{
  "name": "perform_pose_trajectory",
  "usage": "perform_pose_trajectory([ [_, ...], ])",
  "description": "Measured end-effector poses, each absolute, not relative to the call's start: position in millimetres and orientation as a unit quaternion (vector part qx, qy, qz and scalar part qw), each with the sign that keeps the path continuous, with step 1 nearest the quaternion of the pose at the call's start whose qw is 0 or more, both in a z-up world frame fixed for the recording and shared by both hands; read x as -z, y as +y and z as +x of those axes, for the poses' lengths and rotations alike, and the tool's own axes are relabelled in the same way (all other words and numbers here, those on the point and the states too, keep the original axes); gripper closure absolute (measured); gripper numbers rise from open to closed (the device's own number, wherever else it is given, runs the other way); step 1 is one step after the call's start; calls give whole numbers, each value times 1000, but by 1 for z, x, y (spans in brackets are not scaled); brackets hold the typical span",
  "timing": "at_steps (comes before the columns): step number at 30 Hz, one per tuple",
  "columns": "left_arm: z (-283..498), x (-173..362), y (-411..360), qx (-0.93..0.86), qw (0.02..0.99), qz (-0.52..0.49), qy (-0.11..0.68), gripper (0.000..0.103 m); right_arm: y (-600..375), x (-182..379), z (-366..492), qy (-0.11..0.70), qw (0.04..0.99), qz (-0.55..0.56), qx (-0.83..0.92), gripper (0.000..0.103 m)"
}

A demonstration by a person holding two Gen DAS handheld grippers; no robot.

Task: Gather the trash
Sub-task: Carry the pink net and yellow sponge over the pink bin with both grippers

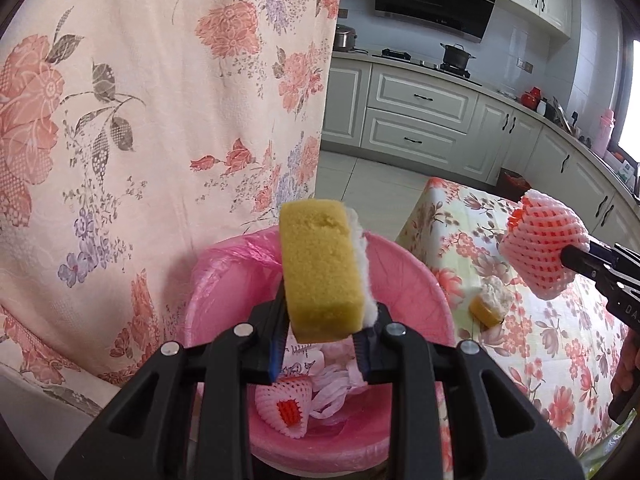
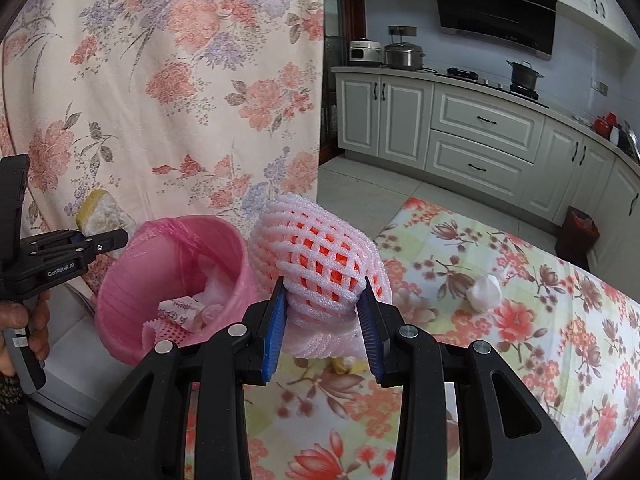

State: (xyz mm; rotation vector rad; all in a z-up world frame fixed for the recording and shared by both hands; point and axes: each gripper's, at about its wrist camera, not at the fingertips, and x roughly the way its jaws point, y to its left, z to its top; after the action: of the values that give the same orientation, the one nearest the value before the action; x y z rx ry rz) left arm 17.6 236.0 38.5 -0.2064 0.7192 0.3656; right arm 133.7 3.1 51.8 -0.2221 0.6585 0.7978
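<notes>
Left wrist view puts the yellow sponge [image 1: 322, 268], clamped upright in the left hand-held gripper [image 1: 323, 350], directly above the pink-lined trash bin [image 1: 420, 276], so this hand is the nearer one. The right hand-held gripper [image 2: 323, 320] grips a pink foam fruit net [image 2: 316, 256] just beside the bin, above the worktop's left edge. The floral-clothed worktop [image 2: 540, 340] carries another sponge [image 1: 490, 304] and a white wad [image 2: 484, 292], in a kitchen.

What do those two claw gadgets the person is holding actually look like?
Both are matte black plastic: the left gripper and right gripper have angular linkage arms, round silver rivets and ribbed blue finger pads. Small white lettering marks their sides. No cables or sleeves are visible.
</notes>
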Motion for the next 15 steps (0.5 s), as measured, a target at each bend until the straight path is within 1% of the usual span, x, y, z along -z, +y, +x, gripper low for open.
perform_pose_trajectory([
  [15, 5, -38, 263, -199, 911, -114, 343, 75, 102, -47, 116, 323, 826, -144, -438, 68],
])
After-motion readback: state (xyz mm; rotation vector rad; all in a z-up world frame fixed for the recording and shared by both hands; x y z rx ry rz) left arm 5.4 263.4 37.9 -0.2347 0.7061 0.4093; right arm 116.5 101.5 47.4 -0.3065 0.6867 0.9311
